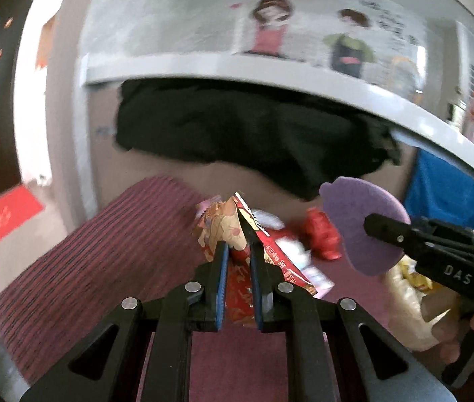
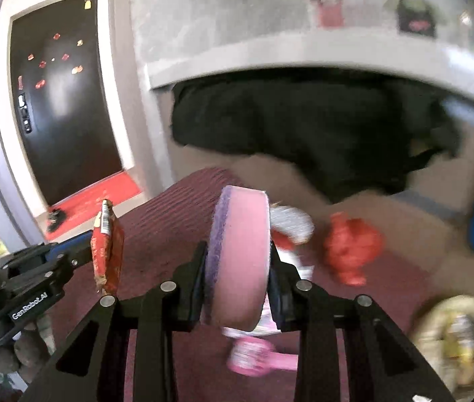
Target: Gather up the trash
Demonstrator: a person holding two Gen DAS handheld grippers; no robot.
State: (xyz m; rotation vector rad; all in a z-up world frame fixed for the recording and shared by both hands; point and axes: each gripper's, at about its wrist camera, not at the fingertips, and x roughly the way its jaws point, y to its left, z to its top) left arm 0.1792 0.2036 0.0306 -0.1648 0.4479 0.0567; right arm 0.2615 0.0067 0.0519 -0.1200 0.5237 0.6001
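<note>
A dark black cloth or bag (image 1: 253, 140) hangs under the white ledge (image 1: 270, 77) at the back, and below it the maroon striped mat (image 1: 86, 251) spreads across the surface and carries the litter. The step in hand looks like the carry: both grippers have a piece lifted clear of the mat, so the next move calls for taking each to a bin or bag, none of which I can pick out with certainty here, and letting go over it without dropping anything back. The right gripper (image 2: 237, 268) is clamped on one round sponge (image 2: 240, 254), pink with a purple scouring face, held on edge between its pads; from the left wrist view that sponge shows as a purple disc (image 1: 364, 224) to the right. The left gripper (image 1: 238, 258) is clenched on one flattened red and gold snack wrapper (image 1: 237, 231), which stands upright between the jaws and appears in the right wrist view too (image 2: 108, 251). Still on the mat I count one crumpled red wrapper (image 2: 351, 248), one white and red packet (image 2: 290, 227) just behind the sponge, one pink packet (image 2: 253, 355) below it, and one pale yellowish bag (image 2: 455, 335) at the right edge, too blurred to name.
</note>
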